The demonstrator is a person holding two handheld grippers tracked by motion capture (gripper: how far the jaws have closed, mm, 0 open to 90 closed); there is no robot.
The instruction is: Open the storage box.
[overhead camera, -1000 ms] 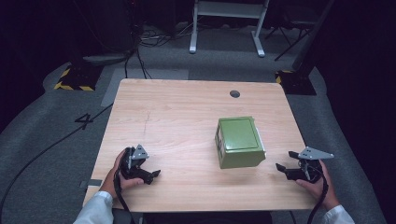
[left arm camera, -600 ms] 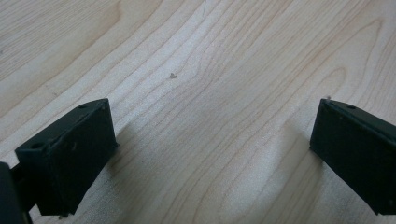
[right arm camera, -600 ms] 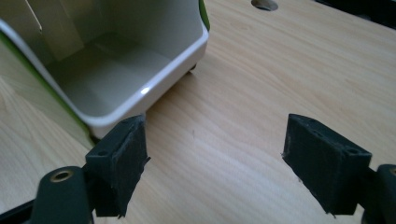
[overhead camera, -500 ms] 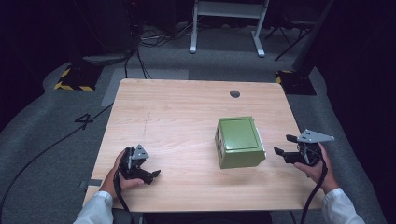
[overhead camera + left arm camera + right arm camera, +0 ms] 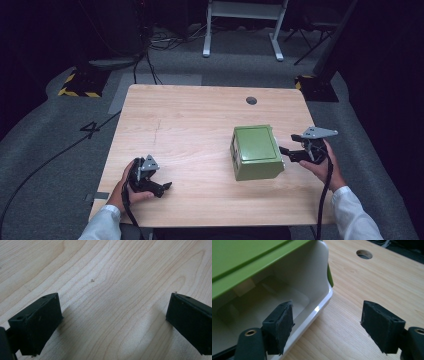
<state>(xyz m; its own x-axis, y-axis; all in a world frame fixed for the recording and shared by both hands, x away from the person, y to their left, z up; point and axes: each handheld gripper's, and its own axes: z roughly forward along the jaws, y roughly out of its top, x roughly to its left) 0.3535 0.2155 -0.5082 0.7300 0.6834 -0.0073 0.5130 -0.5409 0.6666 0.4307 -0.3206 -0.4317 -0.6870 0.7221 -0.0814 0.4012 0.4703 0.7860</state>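
Observation:
A green box point(image 5: 255, 150) stands on the wooden table point(image 5: 190, 115), right of the middle. Its right side is open and shows a white inner tray point(image 5: 287, 282) under the green lid point(image 5: 249, 255). My right gripper point(image 5: 286, 154) is at that side. In the right gripper view point(image 5: 329, 327) one jaw hangs over the tray's hollow and the other over bare wood. The white rim lies between them, untouched. These jaws have just been closing and stand open. My left gripper point(image 5: 165, 187) rests open on the table at the front left, with bare wood between its jaws point(image 5: 113, 322).
A round cable hole point(image 5: 251, 100) sits near the table's far edge, behind the box. Beyond the table, a white metal frame point(image 5: 245, 25) and cables lie on the grey floor. A yellow-black striped block point(image 5: 77, 85) is at the far left.
My right gripper has moved left and away from the front edge, up to the box's right side, and its jaws have narrowed. The left gripper has stayed put.

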